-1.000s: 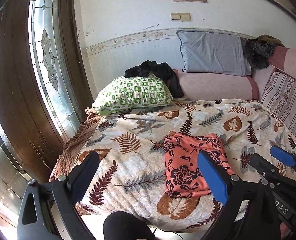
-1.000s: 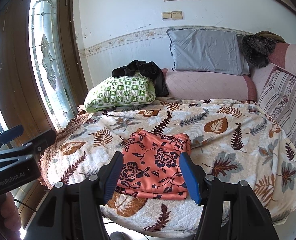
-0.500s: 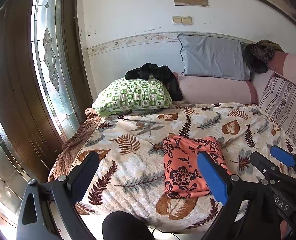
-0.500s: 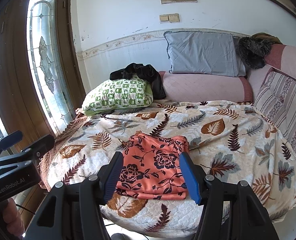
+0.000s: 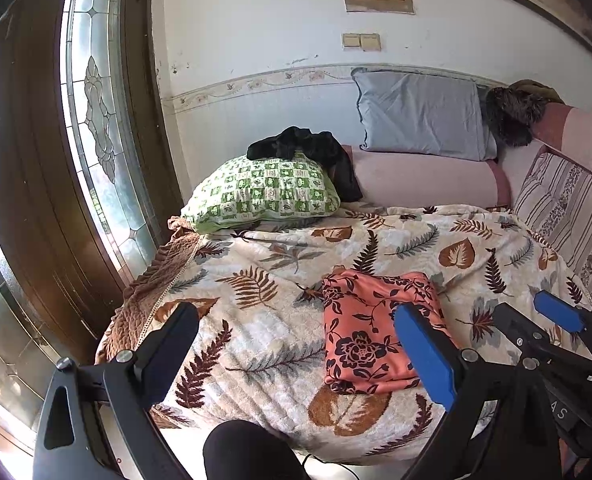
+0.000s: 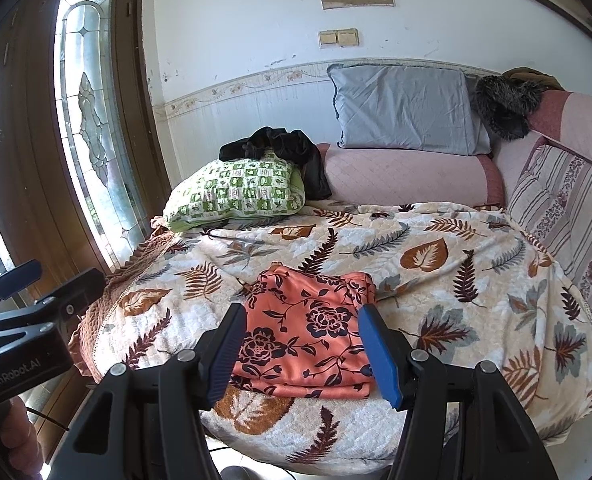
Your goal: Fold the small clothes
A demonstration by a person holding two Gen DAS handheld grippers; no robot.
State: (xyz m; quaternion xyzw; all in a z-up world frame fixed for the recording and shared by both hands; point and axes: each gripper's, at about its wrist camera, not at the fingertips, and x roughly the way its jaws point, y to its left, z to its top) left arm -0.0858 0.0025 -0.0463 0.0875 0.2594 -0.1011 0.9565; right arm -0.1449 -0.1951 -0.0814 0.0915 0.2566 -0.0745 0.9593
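A folded orange garment with dark flowers [image 5: 367, 332] [image 6: 307, 344] lies flat near the front edge of the leaf-patterned blanket [image 5: 280, 288] [image 6: 447, 280]. My left gripper [image 5: 296, 356] hangs open in front of the bed, to the left of the garment, nothing between its fingers. My right gripper [image 6: 301, 354] is open too, held short of the bed with the garment seen through the gap between its blue pads. In the left wrist view the right gripper [image 5: 551, 320] shows at the right edge. Neither gripper touches the cloth.
A green checked pillow [image 5: 264, 192] with a black garment [image 5: 307, 148] on it sits at the back left. A grey pillow [image 6: 403, 108] leans on the wall above a pink bolster [image 6: 403, 176]. A wooden door with leaded glass [image 5: 92, 120] stands at the left. A dark knee [image 5: 248, 452] shows below.
Both views have drifted slightly back and up from the bed, so the garment sits a little lower in frame. The garment and both grippers' jaws are unchanged.
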